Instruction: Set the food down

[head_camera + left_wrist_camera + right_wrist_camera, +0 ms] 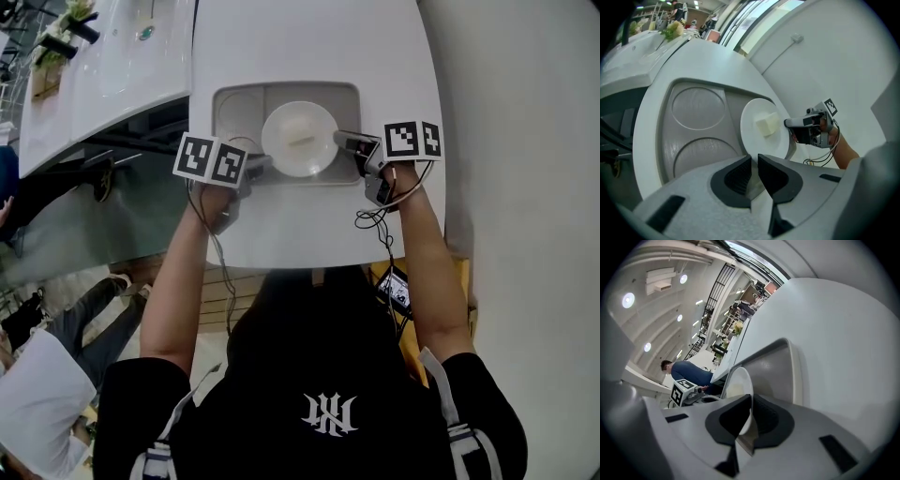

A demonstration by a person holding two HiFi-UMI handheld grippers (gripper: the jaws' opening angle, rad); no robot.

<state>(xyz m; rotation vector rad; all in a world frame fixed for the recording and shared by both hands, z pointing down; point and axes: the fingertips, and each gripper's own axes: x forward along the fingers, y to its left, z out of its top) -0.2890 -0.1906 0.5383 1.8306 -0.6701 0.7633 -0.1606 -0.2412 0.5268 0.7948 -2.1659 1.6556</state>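
A white plate (298,139) with a pale cube of food (766,125) on it is held level over the right half of a grey tray (234,105). My left gripper (255,169) is shut on the plate's left rim, which shows pinched between its jaws in the left gripper view (753,176). On the opposite rim my right gripper (349,142) is shut too, the thin edge clamped in its jaws (750,420). The frames do not tell whether the plate touches the tray.
The tray lies on a white rounded table (309,230) and has round recesses (696,108) on its left side. A second white table (112,66) with a plant stands to the left. People (37,394) are at the lower left. A pale wall (525,141) runs along the right.
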